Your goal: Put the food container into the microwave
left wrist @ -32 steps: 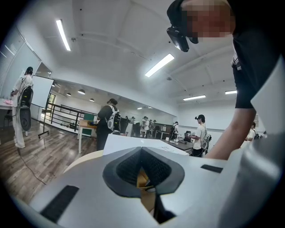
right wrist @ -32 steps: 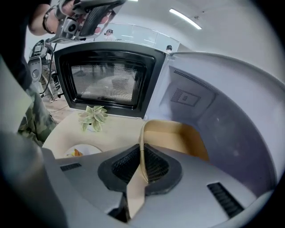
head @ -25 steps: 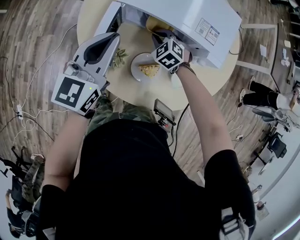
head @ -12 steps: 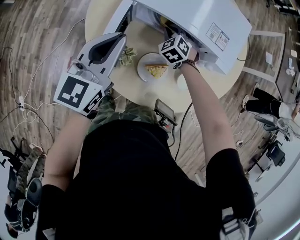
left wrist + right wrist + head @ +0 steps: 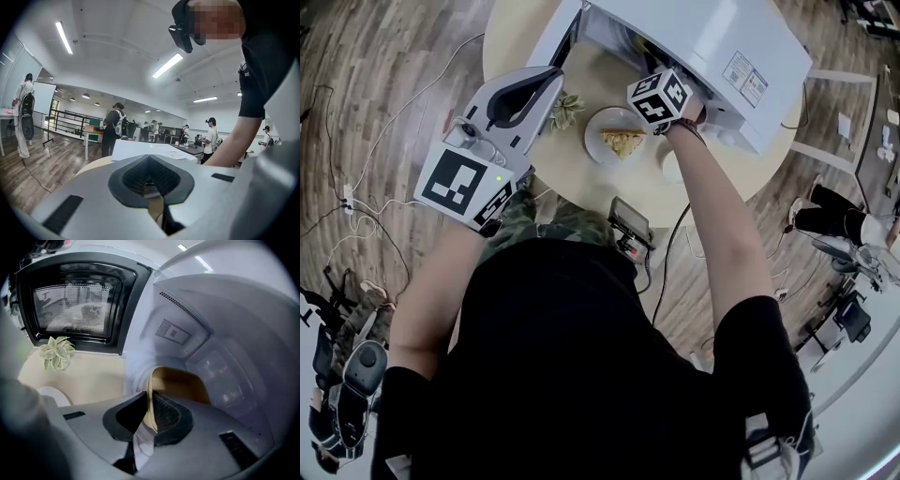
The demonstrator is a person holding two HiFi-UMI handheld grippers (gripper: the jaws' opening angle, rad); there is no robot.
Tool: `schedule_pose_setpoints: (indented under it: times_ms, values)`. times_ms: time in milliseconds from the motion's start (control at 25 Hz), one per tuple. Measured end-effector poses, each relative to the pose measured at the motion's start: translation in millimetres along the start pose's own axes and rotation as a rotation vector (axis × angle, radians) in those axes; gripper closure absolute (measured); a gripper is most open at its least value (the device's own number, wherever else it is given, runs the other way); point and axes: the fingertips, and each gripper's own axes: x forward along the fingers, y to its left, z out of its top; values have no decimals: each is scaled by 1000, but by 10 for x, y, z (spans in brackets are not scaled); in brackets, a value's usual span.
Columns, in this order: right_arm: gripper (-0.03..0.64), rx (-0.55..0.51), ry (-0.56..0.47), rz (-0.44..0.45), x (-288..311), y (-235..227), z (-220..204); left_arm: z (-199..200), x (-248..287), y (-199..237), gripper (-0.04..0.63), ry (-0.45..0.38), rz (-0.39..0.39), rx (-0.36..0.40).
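- Close by, over the near side of the table (image 5: 581,183): left gripper (image 5: 551,82), jaws pressed together, nothing between them.
- Just past it: a small plant (image 5: 567,105) and a plate (image 5: 598,131) with a slice of food, right in front of the microwave (image 5: 694,37).
- Farther in: right gripper (image 5: 149,411), clamped on the thin rim of the food container (image 5: 180,385).
- Already inside the microwave, that container; cannot tell if it sits on the floor yet.
- Probably left to do: set down, let go, pull out, shut the door (image 5: 75,301).
- Door swung wide open on the left; white inner wall close on the right; plate and plant near the way back out.
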Motion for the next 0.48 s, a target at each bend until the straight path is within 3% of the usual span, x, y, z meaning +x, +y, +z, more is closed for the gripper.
schedule_pose_setpoints:
  times_ms: [240, 480]
  values:
    - [549, -13, -37, -101, -280, -12, 30, 50, -61, -86, 577, -7, -33, 16]
    - [591, 92, -114, -168, -1054, 233, 155, 184, -167, -276, 577, -38, -107, 36]
